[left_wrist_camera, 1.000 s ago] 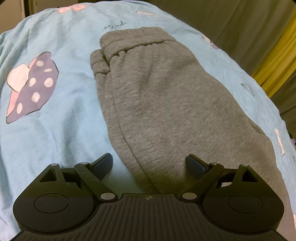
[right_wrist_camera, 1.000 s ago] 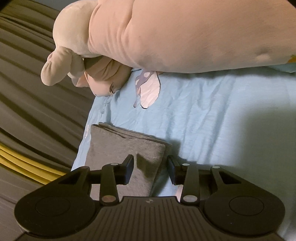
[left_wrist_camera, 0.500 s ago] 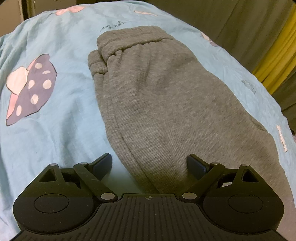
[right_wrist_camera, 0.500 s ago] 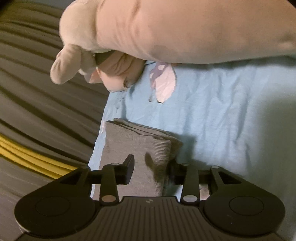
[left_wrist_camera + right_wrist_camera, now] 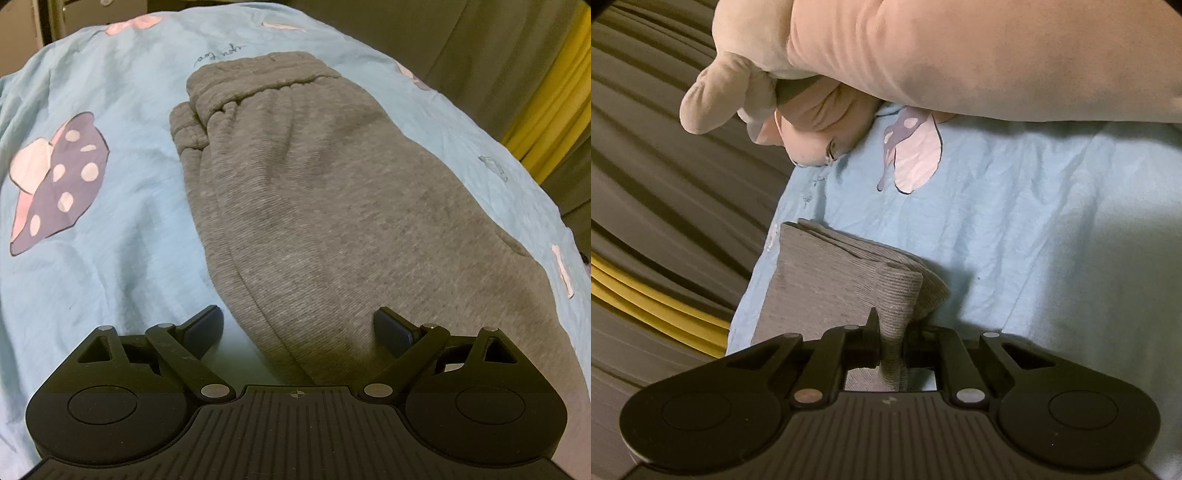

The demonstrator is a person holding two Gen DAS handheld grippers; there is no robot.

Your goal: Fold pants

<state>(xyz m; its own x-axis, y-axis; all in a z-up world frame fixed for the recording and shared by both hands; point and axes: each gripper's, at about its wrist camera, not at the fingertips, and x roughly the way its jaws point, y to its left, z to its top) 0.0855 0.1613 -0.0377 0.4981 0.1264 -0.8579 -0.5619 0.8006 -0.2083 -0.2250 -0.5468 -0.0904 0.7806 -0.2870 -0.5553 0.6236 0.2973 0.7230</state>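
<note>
While the right gripper [image 5: 891, 341] is closing on a pinched cuff of the grey pants [image 5: 332, 206], left gripper [image 5: 297, 328] wide open, empty: lift both layers evenly.

grey pants [image 5: 332, 206] folded lengthwise, frame centre | light-blue sheet [image 5: 140, 240] beneath | left gripper [image 5: 299, 325] bottom, jaws wide apart, straddling pants' near end

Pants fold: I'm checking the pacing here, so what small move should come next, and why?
Probably close the left gripper on the pants: it stands open astride the grey fabric on the blue sheet. The right gripper is closing, its pads already pinching a cuff corner, so both ends could then lift together.
</note>
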